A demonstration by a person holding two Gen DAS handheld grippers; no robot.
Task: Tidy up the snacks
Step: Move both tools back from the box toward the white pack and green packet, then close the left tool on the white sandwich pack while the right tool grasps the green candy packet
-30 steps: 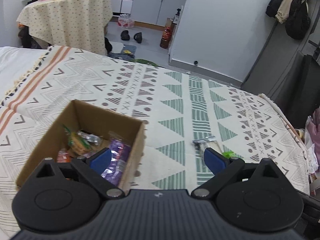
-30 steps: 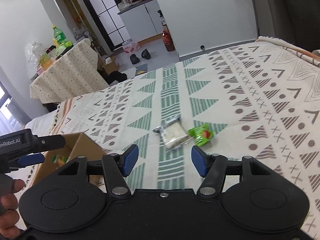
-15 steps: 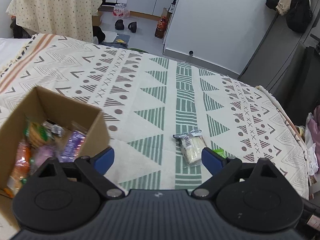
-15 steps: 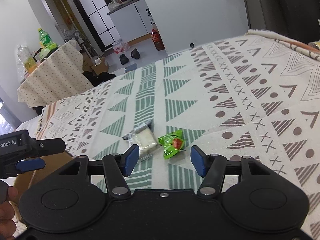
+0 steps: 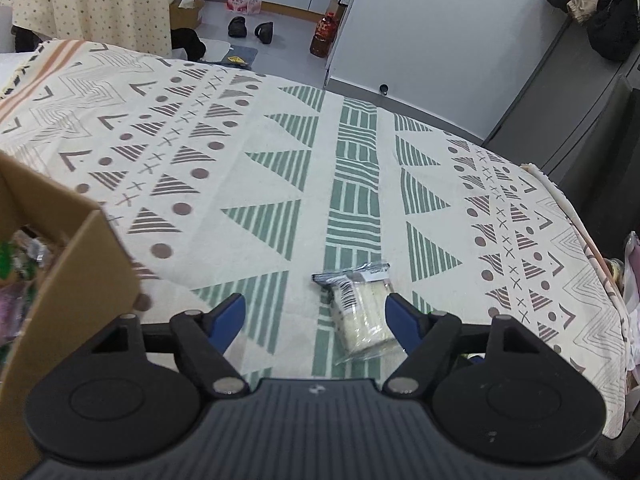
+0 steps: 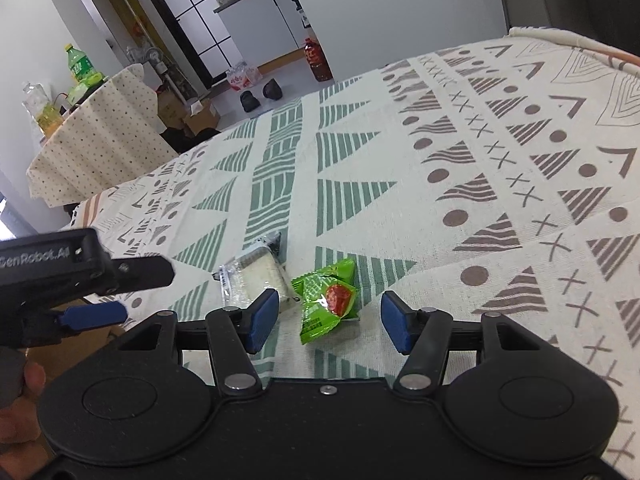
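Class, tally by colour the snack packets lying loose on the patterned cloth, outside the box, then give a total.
Clear packet: 1
Green packet: 1
Total: 2

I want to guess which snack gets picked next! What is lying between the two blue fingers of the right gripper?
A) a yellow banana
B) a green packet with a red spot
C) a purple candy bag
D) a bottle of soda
B: in the right wrist view the green packet lies on the patterned cloth between the open fingers of the right gripper, with the clear white snack pack just to its left.
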